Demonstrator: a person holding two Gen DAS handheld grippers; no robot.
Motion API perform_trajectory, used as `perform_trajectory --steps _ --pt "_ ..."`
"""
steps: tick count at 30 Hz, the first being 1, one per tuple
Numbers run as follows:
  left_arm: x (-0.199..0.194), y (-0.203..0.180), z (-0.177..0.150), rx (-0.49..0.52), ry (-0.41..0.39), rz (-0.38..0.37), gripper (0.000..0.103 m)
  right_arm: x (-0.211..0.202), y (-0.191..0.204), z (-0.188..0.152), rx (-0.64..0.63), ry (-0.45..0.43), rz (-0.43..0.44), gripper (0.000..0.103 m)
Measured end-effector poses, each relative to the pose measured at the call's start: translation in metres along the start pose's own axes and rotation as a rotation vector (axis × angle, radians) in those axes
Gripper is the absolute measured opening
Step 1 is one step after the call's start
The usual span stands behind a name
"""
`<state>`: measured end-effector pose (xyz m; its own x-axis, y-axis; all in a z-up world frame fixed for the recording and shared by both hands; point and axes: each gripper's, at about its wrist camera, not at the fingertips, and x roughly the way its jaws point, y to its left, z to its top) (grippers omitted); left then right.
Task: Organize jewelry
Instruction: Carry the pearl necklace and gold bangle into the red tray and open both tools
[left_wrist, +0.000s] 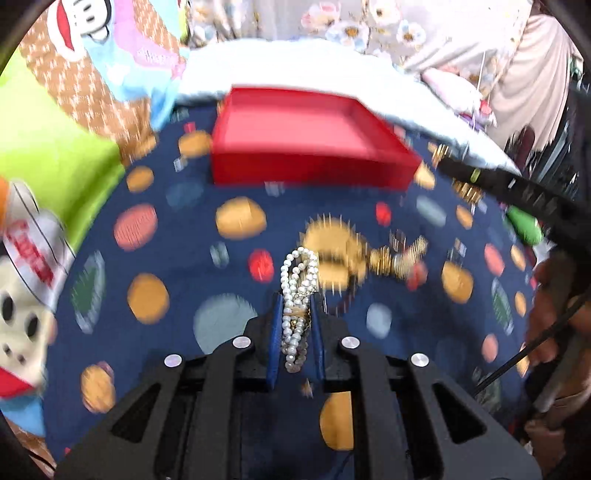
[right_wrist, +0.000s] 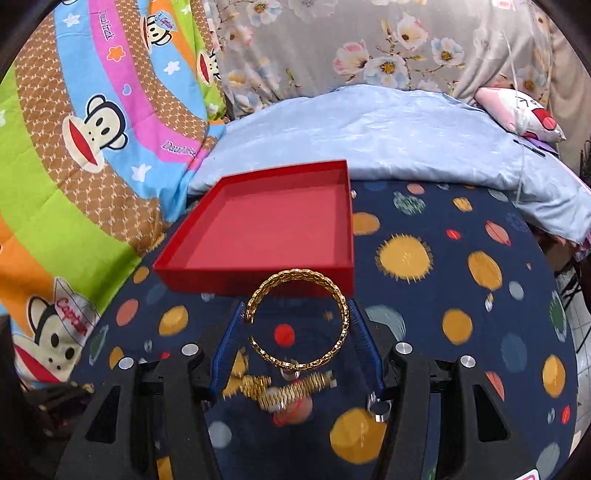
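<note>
My left gripper (left_wrist: 295, 332) has its jaws clamped on the pearl necklace (left_wrist: 297, 291). My right gripper (right_wrist: 297, 325) has its jaws pressed against the gold bangle (right_wrist: 299, 321), both aimed at the empty red tray (right_wrist: 269, 221) for sorting.

gold jewelry pile (left_wrist: 388, 254) motion-blurred, pieces indistinct

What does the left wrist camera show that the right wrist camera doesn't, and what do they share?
Only the left wrist view shows the pearl necklace, bunched and clamped in the left gripper. Only the right wrist view shows the gold bangle held between the wide-set fingers of the right gripper, plus a silver ring on the cloth. Both show the red tray with nothing visible inside, the planet-print cloth, and a blurred pile of gold jewelry.
</note>
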<state>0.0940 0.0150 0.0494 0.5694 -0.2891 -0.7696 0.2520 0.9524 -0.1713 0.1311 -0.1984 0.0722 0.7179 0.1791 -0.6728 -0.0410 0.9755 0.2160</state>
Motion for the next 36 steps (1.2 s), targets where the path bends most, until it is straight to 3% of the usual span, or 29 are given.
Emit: perform_trajectory --steps 6,9,11,16,23,30,31,33,35,36 --pt "-0.021 0.01 0.085 0.032 -0.163 0.003 0.014 0.028 0.003 0.054 -0.012 -0.028 0.046 0.056" --pt "-0.007 0.013 0.134 0.049 -0.209 0.027 0.014 0.05 0.009 0.078 -0.043 -0.032 0.038 0.056" --pt "0.015 0.017 0.165 0.041 -0.215 0.033 0.014 0.072 0.012 0.098 -0.058 -0.014 0.046 0.056" --pt "0.085 0.027 0.22 0.001 -0.141 0.017 0.014 0.126 0.007 0.137 -0.048 0.054 0.065 0.056" --pt "0.169 0.042 0.245 -0.034 -0.006 0.048 0.014 0.206 -0.001 0.15 -0.093 0.223 0.021 0.056" --pt "0.203 0.049 0.241 -0.028 0.077 0.091 0.016 0.237 0.003 0.146 -0.165 0.331 -0.061 0.056" --pt "0.205 0.05 0.241 -0.035 0.075 0.112 0.019 0.238 0.004 0.146 -0.176 0.327 -0.076 0.057" --pt "0.203 0.055 0.241 -0.059 0.061 0.126 0.048 0.232 0.004 0.147 -0.179 0.3 -0.078 0.063" --pt "0.192 0.056 0.239 -0.07 0.016 0.124 0.05 0.214 0.001 0.149 -0.157 0.215 -0.065 0.069" --pt "0.183 0.053 0.238 -0.054 -0.018 0.167 0.053 0.199 -0.003 0.15 -0.138 0.164 -0.053 0.07"
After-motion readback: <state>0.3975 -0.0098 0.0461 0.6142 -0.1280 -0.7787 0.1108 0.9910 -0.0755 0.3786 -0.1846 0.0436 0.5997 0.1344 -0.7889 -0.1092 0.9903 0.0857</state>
